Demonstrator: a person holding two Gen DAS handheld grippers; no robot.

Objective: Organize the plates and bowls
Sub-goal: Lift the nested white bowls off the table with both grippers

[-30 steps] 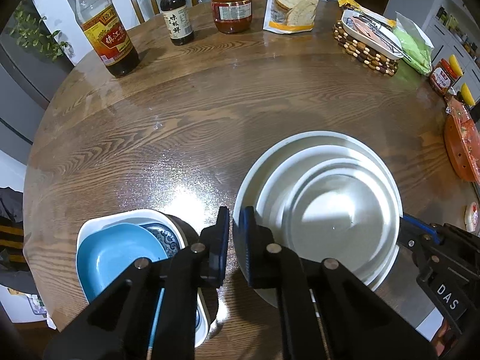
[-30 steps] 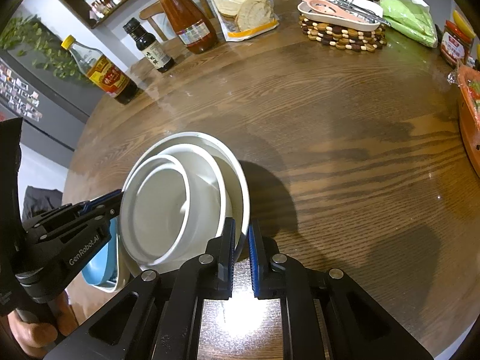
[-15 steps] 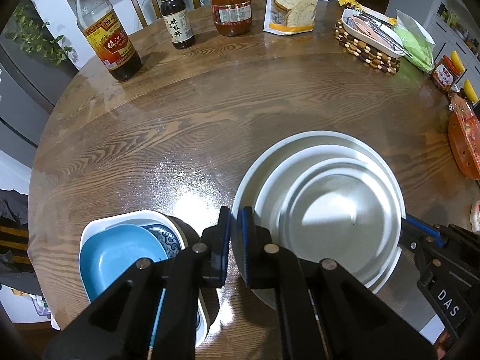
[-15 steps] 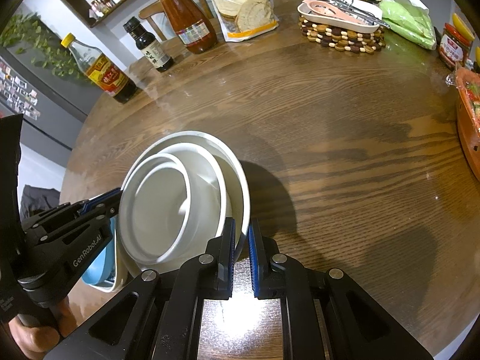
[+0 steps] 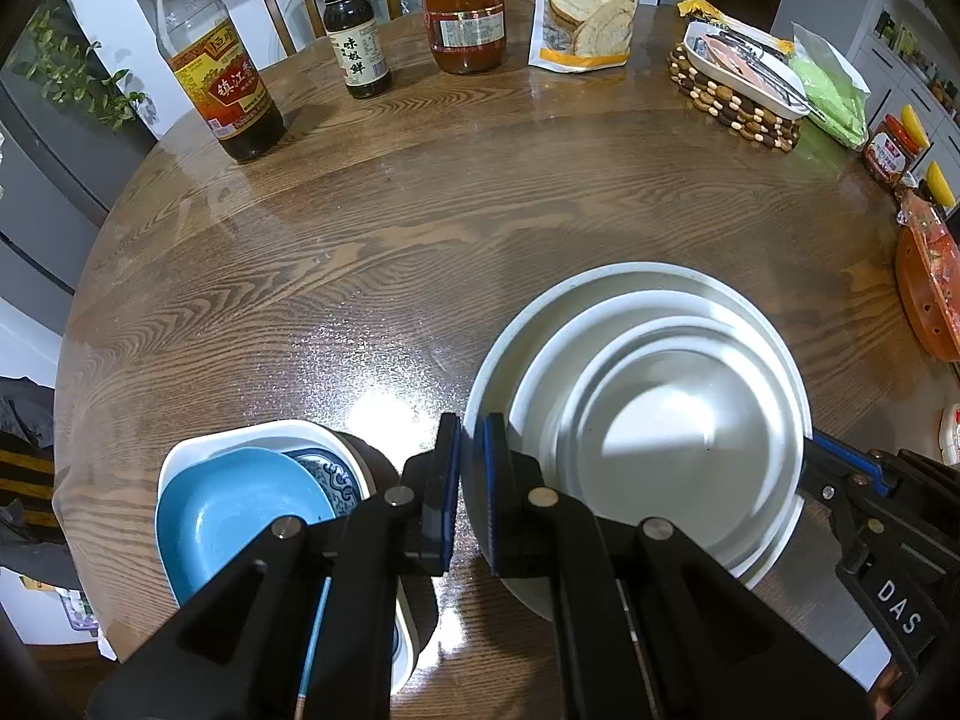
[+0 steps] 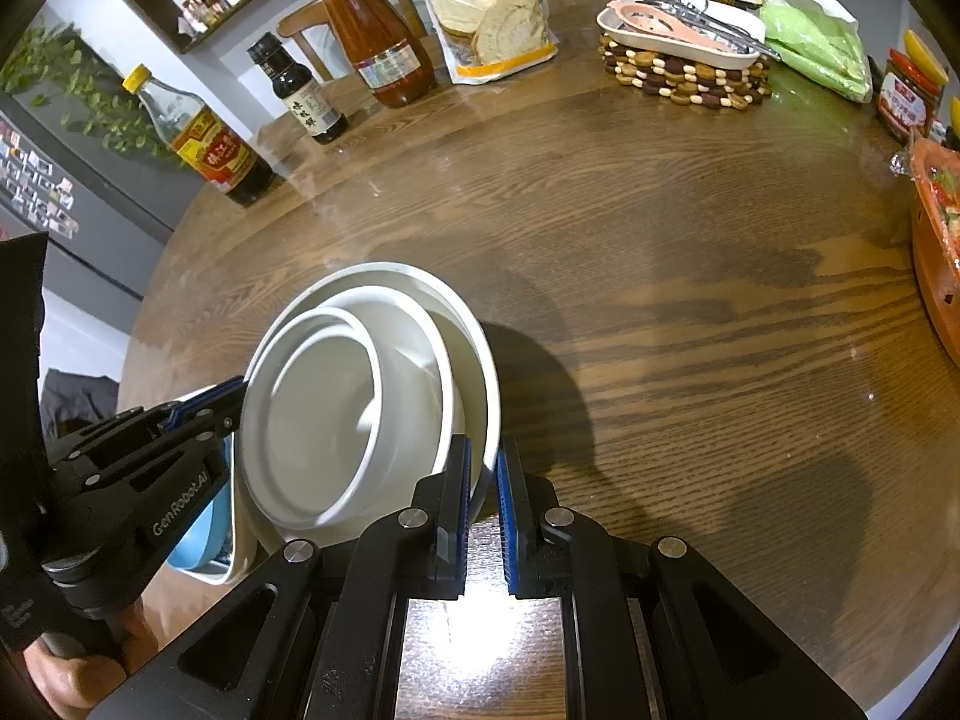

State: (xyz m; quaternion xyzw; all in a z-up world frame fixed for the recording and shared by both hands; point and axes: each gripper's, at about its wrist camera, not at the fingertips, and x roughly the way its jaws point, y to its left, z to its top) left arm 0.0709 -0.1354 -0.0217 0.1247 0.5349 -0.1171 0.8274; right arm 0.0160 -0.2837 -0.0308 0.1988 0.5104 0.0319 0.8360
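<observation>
Left wrist: left tongs (image 5: 472, 468) pinch nested white plates' (image 5: 672, 420) rim.

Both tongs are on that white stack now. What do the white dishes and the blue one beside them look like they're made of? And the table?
White stack: likely glazed ceramic, possibly melamine; smooth, glossy, soft highlights on thick rims.
Blue dish: probably glazed ceramic too; even satin sheen.
Table: wood, with clear grain, under a glossy coat or clear cover that mirrors the lamp.

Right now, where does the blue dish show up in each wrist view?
Left wrist view: blue dish sits lower left, inside a white dish.
Right wrist view: only a blue sliver at lower left, behind the left hand-held gripper.
Shared landmark: the stacked white plates.
</observation>
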